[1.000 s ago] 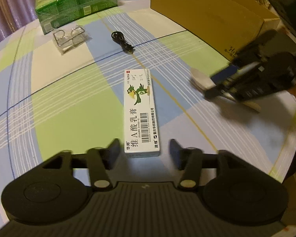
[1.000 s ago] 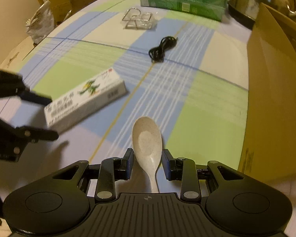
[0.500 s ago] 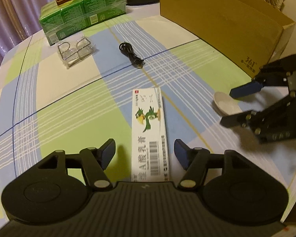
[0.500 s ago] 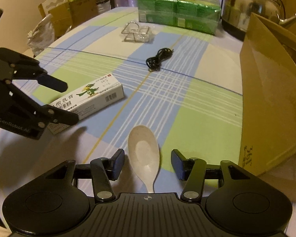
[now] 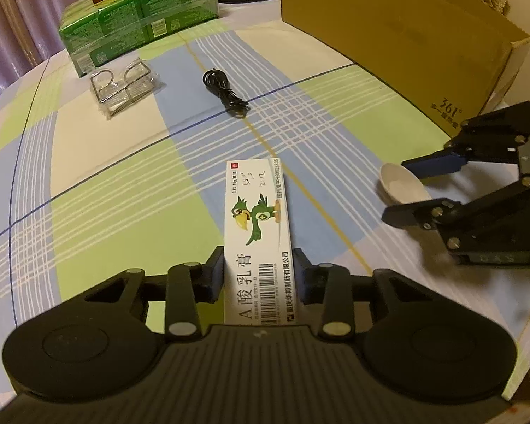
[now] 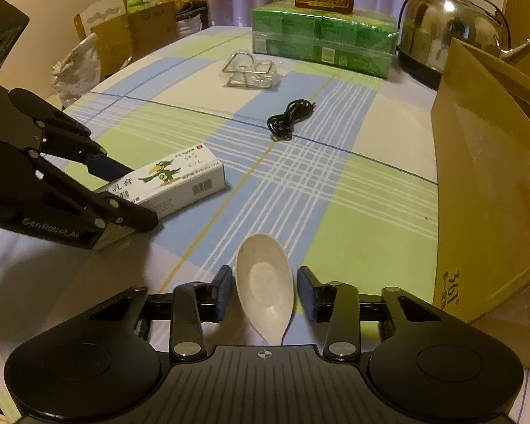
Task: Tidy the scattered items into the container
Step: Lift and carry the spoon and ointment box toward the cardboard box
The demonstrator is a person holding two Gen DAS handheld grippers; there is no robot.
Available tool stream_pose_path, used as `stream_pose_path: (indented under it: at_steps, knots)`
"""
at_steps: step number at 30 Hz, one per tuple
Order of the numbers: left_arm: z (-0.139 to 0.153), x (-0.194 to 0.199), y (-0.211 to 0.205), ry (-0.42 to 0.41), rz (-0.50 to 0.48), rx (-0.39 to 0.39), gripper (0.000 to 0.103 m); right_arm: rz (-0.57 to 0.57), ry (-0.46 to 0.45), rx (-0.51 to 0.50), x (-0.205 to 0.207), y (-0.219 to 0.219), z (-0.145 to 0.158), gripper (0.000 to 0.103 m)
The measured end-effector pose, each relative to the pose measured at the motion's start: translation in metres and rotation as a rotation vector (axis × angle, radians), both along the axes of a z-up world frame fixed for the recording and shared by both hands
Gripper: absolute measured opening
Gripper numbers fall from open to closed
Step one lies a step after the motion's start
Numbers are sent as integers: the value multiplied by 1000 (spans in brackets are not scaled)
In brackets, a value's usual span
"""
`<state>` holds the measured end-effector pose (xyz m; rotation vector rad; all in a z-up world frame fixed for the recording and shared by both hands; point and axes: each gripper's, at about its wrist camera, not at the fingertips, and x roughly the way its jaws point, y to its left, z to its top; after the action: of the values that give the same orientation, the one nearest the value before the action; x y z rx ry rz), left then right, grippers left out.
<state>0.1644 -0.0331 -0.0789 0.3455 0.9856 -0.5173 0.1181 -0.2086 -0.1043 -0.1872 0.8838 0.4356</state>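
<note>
A white ointment box (image 5: 258,219) with a green bird print lies on the checked tablecloth, its near end between my left gripper's (image 5: 258,275) fingers, which press both long sides. From the right wrist view the same box (image 6: 180,183) sits in the left gripper (image 6: 137,196). A white spoon (image 6: 265,282) lies on the cloth with its bowl pinched between my right gripper's (image 6: 265,293) pads. The left wrist view shows the spoon (image 5: 399,183) inside the right gripper (image 5: 395,192). The open cardboard box (image 5: 388,35) stands at the right.
A coiled black cable (image 5: 226,95) and a wire rack in clear wrap (image 5: 123,84) lie farther back. A green shrink-wrapped pack (image 6: 321,39) with a red box on top and a steel kettle (image 6: 452,28) stand at the far edge. The cardboard wall (image 6: 484,176) rises close on the right.
Both grippers went forward over their items and narrowed: the left from wide open onto the ointment box, the right from open onto the spoon's bowl.
</note>
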Motion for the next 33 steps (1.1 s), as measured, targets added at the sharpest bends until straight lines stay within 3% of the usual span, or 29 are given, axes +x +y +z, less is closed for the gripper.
stream_pose_path:
  at_steps: [16, 33]
  knots:
    - [20, -36, 8, -1, 32, -44, 33, -60, -47, 25, -21, -10, 32, 30]
    - [62, -59, -6, -61, 13, -51, 33, -126, -121, 57, -52, -33, 77, 30]
